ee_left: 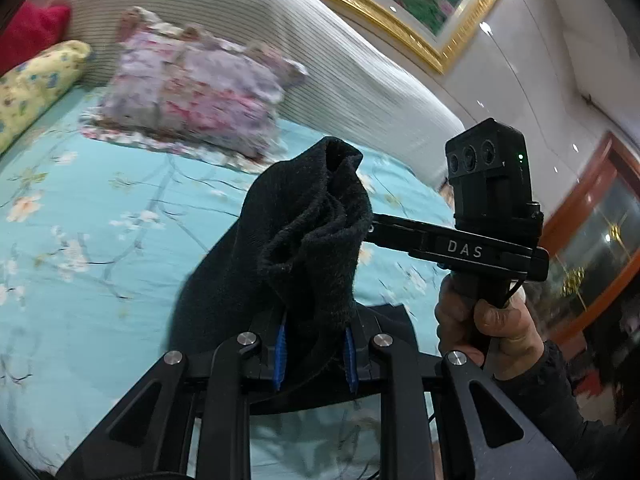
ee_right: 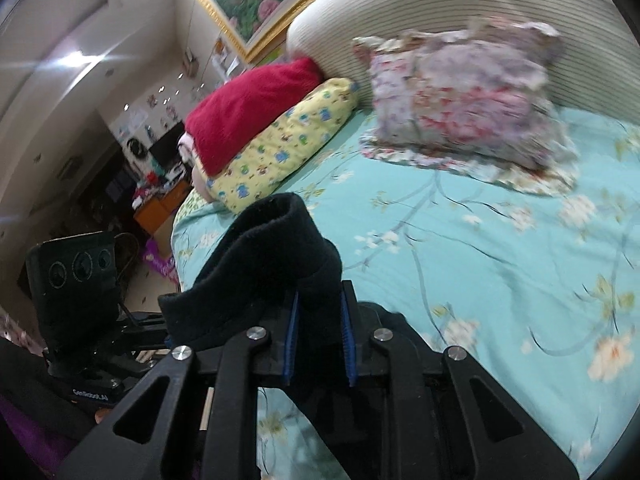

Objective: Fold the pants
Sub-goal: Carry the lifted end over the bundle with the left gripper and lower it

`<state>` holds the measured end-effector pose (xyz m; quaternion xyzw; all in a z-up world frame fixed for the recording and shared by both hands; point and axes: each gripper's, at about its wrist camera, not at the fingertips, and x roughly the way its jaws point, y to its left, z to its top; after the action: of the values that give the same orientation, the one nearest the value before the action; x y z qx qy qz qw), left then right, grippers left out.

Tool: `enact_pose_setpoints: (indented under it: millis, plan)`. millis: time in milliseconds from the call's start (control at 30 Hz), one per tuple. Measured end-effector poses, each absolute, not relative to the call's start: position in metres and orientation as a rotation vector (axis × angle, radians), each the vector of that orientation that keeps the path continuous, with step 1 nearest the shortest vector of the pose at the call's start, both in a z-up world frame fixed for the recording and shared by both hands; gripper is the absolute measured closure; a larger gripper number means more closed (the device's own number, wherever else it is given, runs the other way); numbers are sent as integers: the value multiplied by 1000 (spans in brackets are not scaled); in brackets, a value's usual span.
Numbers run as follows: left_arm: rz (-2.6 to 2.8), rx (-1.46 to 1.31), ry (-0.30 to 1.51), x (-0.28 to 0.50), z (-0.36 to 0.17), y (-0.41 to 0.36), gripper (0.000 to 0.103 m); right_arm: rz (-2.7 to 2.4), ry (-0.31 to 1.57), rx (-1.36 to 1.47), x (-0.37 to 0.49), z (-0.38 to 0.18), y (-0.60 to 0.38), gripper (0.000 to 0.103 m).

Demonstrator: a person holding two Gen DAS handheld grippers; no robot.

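Both tools grip the black fleece pants: the left tool [ee_left: 316, 352] has its blue-padded fingers closed narrow on a bunched section, and the right tool [ee_right: 320, 340] pinches another thick fold the same way. Pants [ee_left: 304, 232] rise above the fingers in soft rolls, lifted clear over a bed [ee_left: 100, 240] with a turquoise floral sheet, probably so the fabric can hang and be laid flat for folding. Floral pillow [ee_right: 468, 100] rests near the striped headboard [ee_left: 260, 20]. No containers are visible.
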<state>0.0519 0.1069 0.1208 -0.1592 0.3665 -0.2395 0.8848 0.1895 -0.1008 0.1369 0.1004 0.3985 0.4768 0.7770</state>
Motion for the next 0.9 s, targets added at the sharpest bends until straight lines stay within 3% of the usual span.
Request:
enact_pose_setpoints:
  millis: [733,833,900]
  plan:
    - [-648,-97,895,60,71,-37,81,843,850,453,155,73,-239,84]
    - [-658,-79,925,65,56,-48,81,814,872,478,154,58,-248,88]
    - [-662,-69,944,69,47,-54,81,802,887,496,153,50,-253,103]
